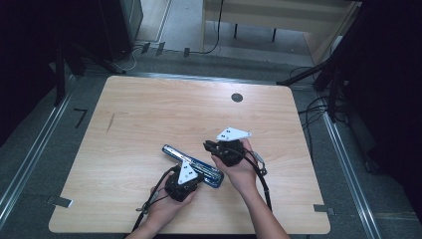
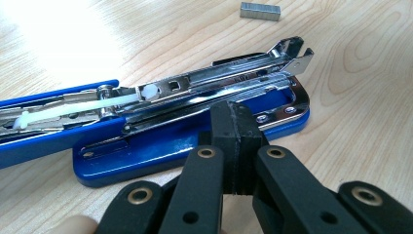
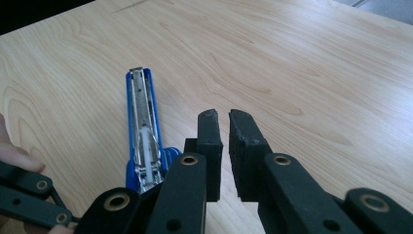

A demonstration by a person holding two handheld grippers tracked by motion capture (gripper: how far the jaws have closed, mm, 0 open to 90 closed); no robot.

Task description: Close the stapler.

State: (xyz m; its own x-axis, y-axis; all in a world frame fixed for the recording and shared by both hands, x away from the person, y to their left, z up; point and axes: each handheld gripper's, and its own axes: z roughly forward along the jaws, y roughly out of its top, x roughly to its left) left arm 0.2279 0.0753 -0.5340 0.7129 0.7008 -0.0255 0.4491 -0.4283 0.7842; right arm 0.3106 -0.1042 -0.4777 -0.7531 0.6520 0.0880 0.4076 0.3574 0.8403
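High view: fixed overhead, person's side, looks fwd and down on whole wooden table (image 1: pixel 149 109). Left gripper view: low, very close to opened blue stapler (image 2: pixel 160 122). Right gripper view: higher, angled across tabletop – same stapler (image 3: pixel 142 126) seen farther off. All three share stapler (image 1: pixel 191 164).

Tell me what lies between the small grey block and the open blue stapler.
Nothing: bare wooden table separates the small grey block from the stapler, as the left gripper view shows.
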